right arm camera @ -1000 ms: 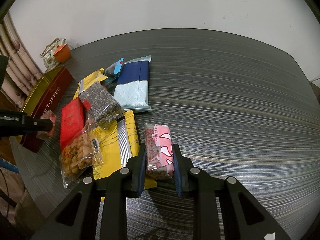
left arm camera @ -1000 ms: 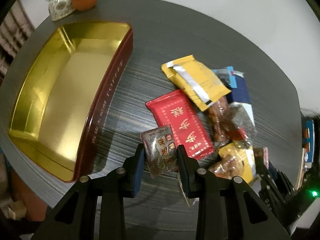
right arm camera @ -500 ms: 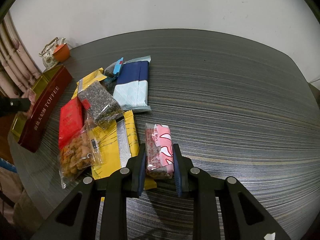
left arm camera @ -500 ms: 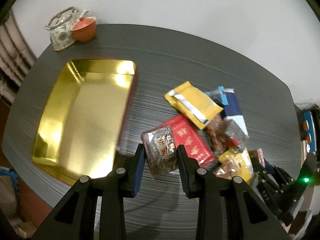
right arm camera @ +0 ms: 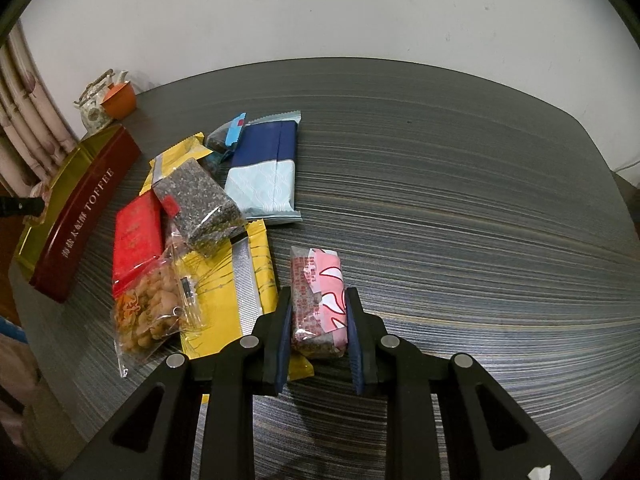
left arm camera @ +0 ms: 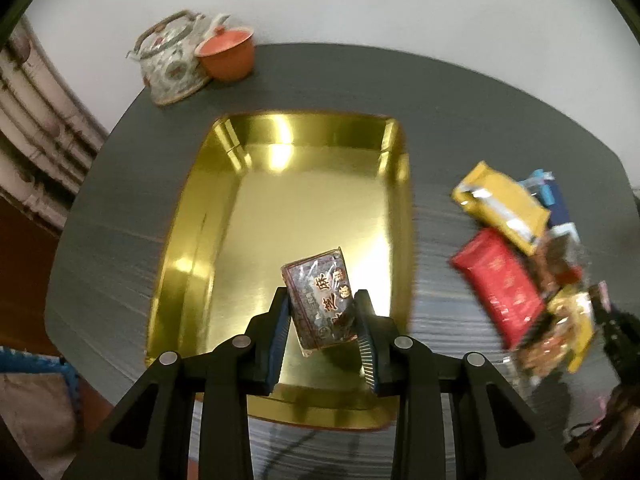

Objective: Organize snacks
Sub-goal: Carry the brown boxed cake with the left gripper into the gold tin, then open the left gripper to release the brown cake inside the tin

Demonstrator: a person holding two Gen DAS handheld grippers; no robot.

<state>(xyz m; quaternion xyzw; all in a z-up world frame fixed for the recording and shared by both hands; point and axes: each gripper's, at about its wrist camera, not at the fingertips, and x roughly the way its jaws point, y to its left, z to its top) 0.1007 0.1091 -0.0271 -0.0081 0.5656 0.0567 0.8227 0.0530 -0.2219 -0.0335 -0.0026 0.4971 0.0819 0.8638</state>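
My left gripper [left arm camera: 322, 312] is shut on a small dark snack packet [left arm camera: 320, 300] with red characters and holds it above the open gold toffee tin [left arm camera: 304, 208]. The tin's red side also shows in the right wrist view [right arm camera: 86, 216]. My right gripper [right arm camera: 318, 312] is shut on a pink and white snack bar [right arm camera: 318, 300], low over the dark table. A pile of snacks lies between: a red packet [right arm camera: 136, 236], a yellow packet [right arm camera: 236, 276], a bag of nuts [right arm camera: 152, 312], a dark seed bar [right arm camera: 200, 204] and a blue and white packet [right arm camera: 266, 172].
A patterned teapot [left arm camera: 172, 64] and an orange cup [left arm camera: 228, 56] stand at the table's far left edge behind the tin. The pile also shows at the right of the left wrist view [left arm camera: 516, 256]. A curtain [right arm camera: 24, 120] hangs left of the table.
My left gripper has carried the dark packet leftward from beside the red packet to above the tin's inside. My right gripper has stayed in place with the pink bar.
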